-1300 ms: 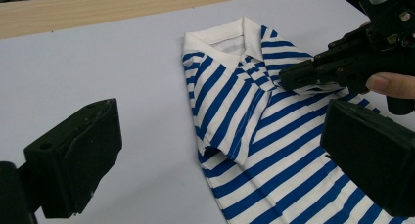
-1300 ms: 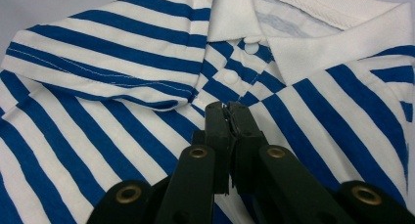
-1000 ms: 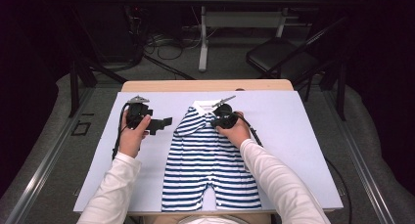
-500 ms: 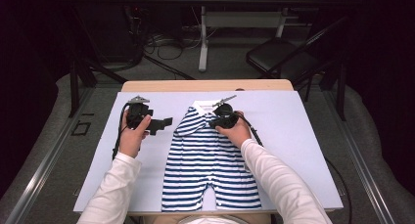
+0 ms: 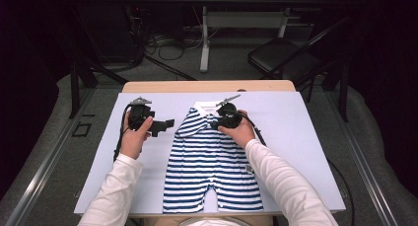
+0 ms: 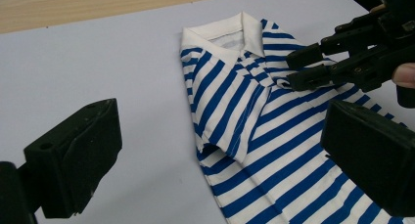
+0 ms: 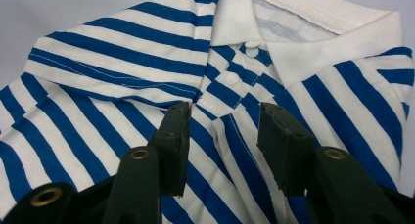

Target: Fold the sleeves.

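Left gripper [image 5: 162, 125], held just off the left edge of the striped romper [image 5: 212, 162], stands with its jaws spread wide and nothing between them; in the left gripper view the two black pads frame bare sheet and the folded left sleeve [image 6: 230, 121] without touching either. Centre: the romper lies flat, front up, on the pale sheet [image 5: 305, 137] that covers the table [image 5: 207, 86], collar [image 5: 207, 106] toward the far edge and legs toward the person. Both short sleeves appear already turned in over the chest, so the sleeve fold looks complete on each side. Right gripper [image 5: 217, 123] rests over the chest just below the collar; its jaws have just been opening and now stand partly apart, with the striped cloth beside the button placket [image 7: 240, 67] lying slack under and between the pads, not pinched. Judged from this lay, the right sleeve fold has just been released. Remaining work seems to be the lengthwise folding: the body and both legs are at full length, the leg cuffs near the sheet's front edge. Neither gripper has yet taken hold of the lower hem.
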Demonstrator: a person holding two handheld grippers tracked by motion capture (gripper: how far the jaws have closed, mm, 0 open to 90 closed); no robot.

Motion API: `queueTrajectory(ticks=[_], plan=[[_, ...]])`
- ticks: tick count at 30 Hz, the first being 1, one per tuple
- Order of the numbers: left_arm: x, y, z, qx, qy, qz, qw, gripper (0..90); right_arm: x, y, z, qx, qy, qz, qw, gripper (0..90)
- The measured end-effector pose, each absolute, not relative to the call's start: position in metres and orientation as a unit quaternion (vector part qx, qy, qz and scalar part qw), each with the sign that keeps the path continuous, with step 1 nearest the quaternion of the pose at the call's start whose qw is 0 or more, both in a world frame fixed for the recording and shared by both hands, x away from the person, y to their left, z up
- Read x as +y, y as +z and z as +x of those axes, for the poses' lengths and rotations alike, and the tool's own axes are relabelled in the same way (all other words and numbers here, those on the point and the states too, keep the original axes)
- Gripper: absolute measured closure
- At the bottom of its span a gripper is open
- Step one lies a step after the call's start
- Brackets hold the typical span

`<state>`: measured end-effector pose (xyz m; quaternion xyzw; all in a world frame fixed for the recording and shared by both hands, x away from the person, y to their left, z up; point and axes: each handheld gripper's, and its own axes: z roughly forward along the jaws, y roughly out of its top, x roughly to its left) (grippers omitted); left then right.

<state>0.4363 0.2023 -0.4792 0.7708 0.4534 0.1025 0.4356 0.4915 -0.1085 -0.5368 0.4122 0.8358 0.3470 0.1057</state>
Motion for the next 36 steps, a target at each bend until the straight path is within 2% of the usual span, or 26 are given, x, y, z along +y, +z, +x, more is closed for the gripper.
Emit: queueTrajectory(ticks=[10,32,36], plan=[[0.202,-0.479,0.436,0.453,0.103,0.771,0.435,2.0,-0.112,-0.534,0.491,0.838,0.346,0.410,0.102,47.4],[0.201,-0.484,0.440,0.455,0.090,0.767,0.443,2.0,-0.120,-0.520,0.487,0.838,0.356,0.396,0.115,41.8],[0.201,-0.485,0.441,0.455,0.086,0.764,0.449,1.9,-0.127,-0.514,0.488,0.834,0.360,0.402,0.116,35.1]])
